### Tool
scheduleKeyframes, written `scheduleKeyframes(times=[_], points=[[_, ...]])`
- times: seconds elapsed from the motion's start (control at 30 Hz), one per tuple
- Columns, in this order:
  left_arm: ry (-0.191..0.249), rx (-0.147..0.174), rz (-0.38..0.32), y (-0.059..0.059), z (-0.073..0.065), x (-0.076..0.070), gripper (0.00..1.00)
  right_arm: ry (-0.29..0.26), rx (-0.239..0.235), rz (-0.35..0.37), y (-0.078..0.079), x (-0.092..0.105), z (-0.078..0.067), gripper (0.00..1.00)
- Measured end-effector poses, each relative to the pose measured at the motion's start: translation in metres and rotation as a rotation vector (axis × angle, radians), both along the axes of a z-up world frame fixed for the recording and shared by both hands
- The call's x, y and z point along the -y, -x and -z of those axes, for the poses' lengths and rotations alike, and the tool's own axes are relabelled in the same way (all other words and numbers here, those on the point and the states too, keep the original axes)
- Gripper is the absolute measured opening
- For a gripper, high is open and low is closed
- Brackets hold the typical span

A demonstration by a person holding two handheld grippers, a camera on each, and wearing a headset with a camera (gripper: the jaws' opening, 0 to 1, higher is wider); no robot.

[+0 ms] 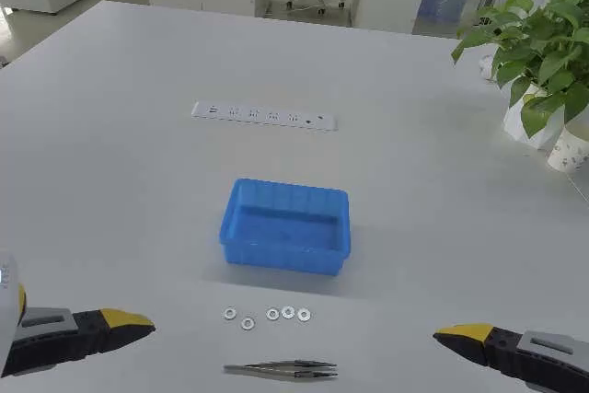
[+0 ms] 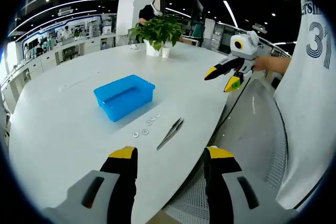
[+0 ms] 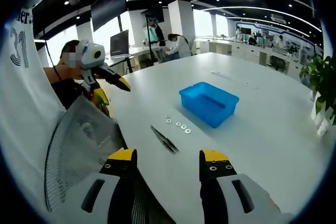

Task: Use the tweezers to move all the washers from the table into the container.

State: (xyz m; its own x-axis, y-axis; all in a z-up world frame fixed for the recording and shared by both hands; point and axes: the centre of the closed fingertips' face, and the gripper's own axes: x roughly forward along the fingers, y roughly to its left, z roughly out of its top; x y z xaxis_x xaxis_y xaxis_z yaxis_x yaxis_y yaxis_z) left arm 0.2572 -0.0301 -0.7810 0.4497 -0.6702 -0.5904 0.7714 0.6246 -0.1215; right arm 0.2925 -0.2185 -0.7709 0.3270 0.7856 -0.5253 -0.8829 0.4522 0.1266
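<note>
Your left gripper (image 2: 170,156) is released: jaws spread wide, nothing between them, hovering at the near table edge on your left. Your right gripper (image 3: 165,156) is the same (jaws apart, holding nothing), at the near edge on your right. Neither one touches anything.

The tweezers (image 1: 281,370) lie flat on the white table (image 1: 110,181), closest to you and roughly midway between the two grippers, well apart from both.

Just beyond the tweezers are five washers (image 1: 272,315) in a loose row. The second from the left sits a bit nearer you than the others. All five are on the table surface, outside the container.

The blue container (image 1: 281,257) is upright with its top open, just beyond the washer row and not touching it.

Farther back, well apart from the container, a white power strip (image 1: 263,116) lies flat. A potted plant (image 1: 543,34) stands at your far right.
</note>
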Motion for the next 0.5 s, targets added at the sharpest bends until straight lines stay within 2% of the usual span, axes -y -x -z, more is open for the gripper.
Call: scheduleKeyframes(times=[0.5], points=[[0.008, -0.015, 0.006, -0.0034, 0.0064, 0.0037, 0.55, 0.008, -0.008, -0.003, -0.0012, 0.0010, 0.0034, 0.48]])
